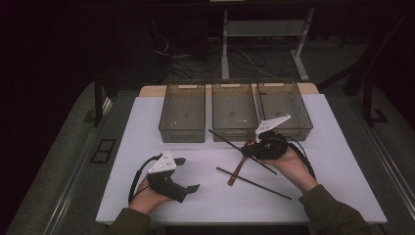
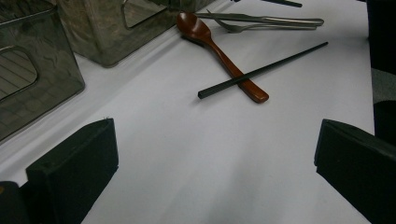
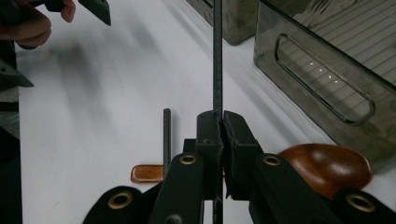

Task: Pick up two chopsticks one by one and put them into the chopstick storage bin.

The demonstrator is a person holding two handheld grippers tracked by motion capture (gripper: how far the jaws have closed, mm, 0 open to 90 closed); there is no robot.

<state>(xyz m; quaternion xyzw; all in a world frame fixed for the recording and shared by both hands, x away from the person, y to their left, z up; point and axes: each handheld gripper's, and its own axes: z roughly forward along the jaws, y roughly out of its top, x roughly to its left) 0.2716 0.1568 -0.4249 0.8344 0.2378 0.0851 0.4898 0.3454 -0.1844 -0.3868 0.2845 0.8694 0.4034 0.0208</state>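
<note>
So far, little of the sorting seemed to have been accomplished: the three clear bins (image 1: 234, 110) at the far side of the white table (image 1: 147, 196) were seen with no cutlery in them. One black chopstick (image 3: 217, 56) was held clamped between the closed jaws of the right gripper (image 3: 220, 122), lifted off the table and pointing toward the bins; in the high view it ran diagonally from near the middle bin down past the right hand (image 1: 288, 161). The second chopstick (image 2: 261, 70) was left lying on the table, resting across the handle of the wooden spoon (image 2: 219, 53). A metal fork (image 2: 261, 21) was seen beyond the spoon, close to the bins. The left gripper (image 2: 215, 154) was held with its jaws wide apart and nothing between them, low over bare table, well short of the spoon. By this reckoning, the held chopstick remained to be placed, and the other chopstick, spoon and fork remained to be collected.
</note>
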